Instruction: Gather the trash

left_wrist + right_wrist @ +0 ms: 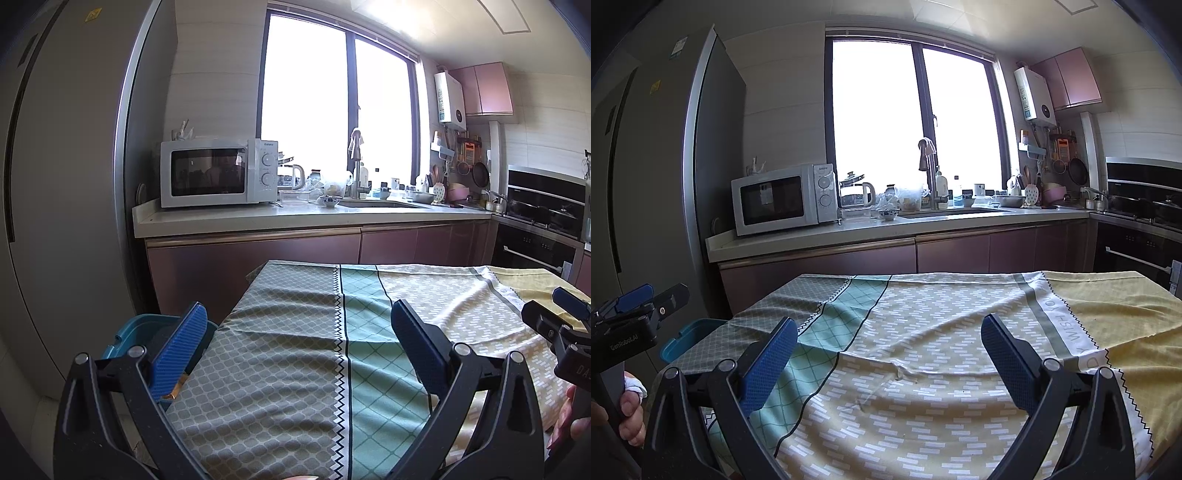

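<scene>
A teal trash bin (123,332) stands on the floor off the table's left edge; it also shows in the right wrist view as the bin (687,336). A gold-orange scrap (176,390) lies inside it, just behind my left finger. My left gripper (299,332) hovers open over the grey and green part of the tablecloth (288,354), nothing between its fingers. My right gripper (889,350) is open over the yellow-patterned cloth (923,369), also holding nothing. Each gripper shows side-on in the other's view: right gripper (554,308), left gripper (646,297).
A kitchen counter (258,218) runs behind the table with a white microwave (218,171), kettle, bowls and a sink. A tall fridge (55,184) stands at the left, an oven and stove (543,214) at the right. A hand (629,417) grips the left handle.
</scene>
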Tool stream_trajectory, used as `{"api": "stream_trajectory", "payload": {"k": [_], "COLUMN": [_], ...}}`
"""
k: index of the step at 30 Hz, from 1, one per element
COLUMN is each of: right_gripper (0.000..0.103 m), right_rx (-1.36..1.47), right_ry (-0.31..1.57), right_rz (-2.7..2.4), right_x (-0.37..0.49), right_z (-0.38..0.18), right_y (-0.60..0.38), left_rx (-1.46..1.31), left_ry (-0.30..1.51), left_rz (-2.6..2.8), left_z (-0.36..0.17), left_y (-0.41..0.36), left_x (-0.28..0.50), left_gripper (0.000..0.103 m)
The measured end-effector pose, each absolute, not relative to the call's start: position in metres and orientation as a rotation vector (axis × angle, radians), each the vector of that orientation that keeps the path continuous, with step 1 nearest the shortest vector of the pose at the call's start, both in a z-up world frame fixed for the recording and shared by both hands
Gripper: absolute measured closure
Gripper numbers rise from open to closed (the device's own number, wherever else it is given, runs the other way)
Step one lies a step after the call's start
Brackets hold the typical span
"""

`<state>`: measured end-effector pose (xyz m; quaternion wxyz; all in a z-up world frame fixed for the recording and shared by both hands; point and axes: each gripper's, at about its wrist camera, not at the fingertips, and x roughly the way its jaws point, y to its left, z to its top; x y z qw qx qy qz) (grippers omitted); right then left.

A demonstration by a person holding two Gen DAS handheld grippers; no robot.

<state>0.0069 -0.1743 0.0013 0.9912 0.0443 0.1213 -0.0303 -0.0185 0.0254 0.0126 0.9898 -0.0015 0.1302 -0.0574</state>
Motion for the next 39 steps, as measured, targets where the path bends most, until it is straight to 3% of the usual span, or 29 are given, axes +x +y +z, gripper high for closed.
{"api": "stream_trajectory", "payload": {"k": [39], "right_gripper": [0.007], "right_rx": [0.104], "right_ry": [0.242], "right_rz": [-0.061], "right_x": [0.0087], "right_z": [-0.0008], "right_y": [-0.1762], "left_rx": [0.007], "left_ry": [0.254], "left_rz": [-0.070], "left_z": [0.0077], "left_y": [0.0213], "left_x": [-0.0242], "left_gripper": [0.005]}}
